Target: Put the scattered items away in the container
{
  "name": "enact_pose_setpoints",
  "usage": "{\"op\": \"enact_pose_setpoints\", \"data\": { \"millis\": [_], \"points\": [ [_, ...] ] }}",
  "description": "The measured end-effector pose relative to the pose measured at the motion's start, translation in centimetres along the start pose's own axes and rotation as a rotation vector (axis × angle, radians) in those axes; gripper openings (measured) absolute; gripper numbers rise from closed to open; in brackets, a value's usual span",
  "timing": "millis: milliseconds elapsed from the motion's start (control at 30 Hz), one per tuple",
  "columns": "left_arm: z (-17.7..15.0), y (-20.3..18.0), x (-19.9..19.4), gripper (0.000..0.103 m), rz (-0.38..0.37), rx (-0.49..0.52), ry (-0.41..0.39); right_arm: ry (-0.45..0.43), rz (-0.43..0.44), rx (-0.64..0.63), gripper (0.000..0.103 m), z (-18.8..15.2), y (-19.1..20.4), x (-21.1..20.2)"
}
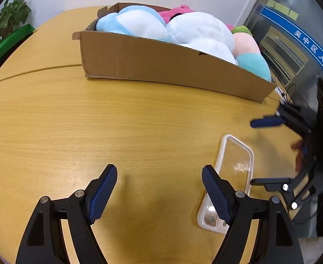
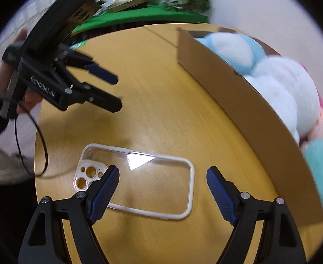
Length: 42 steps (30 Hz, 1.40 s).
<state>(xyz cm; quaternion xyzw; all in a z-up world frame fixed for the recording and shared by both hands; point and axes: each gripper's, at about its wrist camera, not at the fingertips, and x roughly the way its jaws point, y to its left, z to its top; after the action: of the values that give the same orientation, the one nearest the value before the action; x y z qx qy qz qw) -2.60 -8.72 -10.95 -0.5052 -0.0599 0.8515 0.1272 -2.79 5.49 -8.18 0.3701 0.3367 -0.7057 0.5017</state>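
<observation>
A clear phone case (image 2: 137, 180) with a white rim and round camera cut-outs lies flat on the yellow wood-grain counter (image 1: 95, 132), near the corrugated cardboard box (image 1: 161, 70). Fluffy plush toys (image 1: 194, 30) in blue, white and pink fill the box. The left tool (image 1: 159, 189) and right tool (image 2: 162, 191) hang over the counter, ribbed blue pads spread, nothing between them.

The left gripper (image 1: 159, 189) hangs with jaws wide and empty over the wooden table (image 1: 95, 132). A clear phone case (image 1: 238, 160) lies flat beside its right finger, the right gripper (image 1: 253, 151) spread open near it. Behind stands a cardboard box (image 1: 161, 66) heaped with plush toys (image 1: 194, 28).
</observation>
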Motion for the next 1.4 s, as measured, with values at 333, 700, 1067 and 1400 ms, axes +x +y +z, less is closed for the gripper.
{"op": "enact_pose_setpoints", "data": {
  "millis": [333,700,1067,1400],
  "points": [
    [-2.1,-1.4,-2.8,0.083,-0.024,0.135,0.03,0.056,0.095,-0.337,0.082,3.0,0.1,0.8],
    [-3.6,-4.3,-0.1,0.083,-0.181,0.147,0.126,0.124,0.308,-0.6,0.082,3.7,0.7,1.1],
    [-3.2,-8.1,3.0,0.087,-0.136,0.262,0.21,0.183,0.392,-0.586,0.084,0.7,-1.2,3.1],
    [-1.8,-7.8,3.2,0.089,-0.062,0.323,0.222,0.113,0.306,-0.447,0.088,-3.1,-2.4,1.8]
  ]
}}
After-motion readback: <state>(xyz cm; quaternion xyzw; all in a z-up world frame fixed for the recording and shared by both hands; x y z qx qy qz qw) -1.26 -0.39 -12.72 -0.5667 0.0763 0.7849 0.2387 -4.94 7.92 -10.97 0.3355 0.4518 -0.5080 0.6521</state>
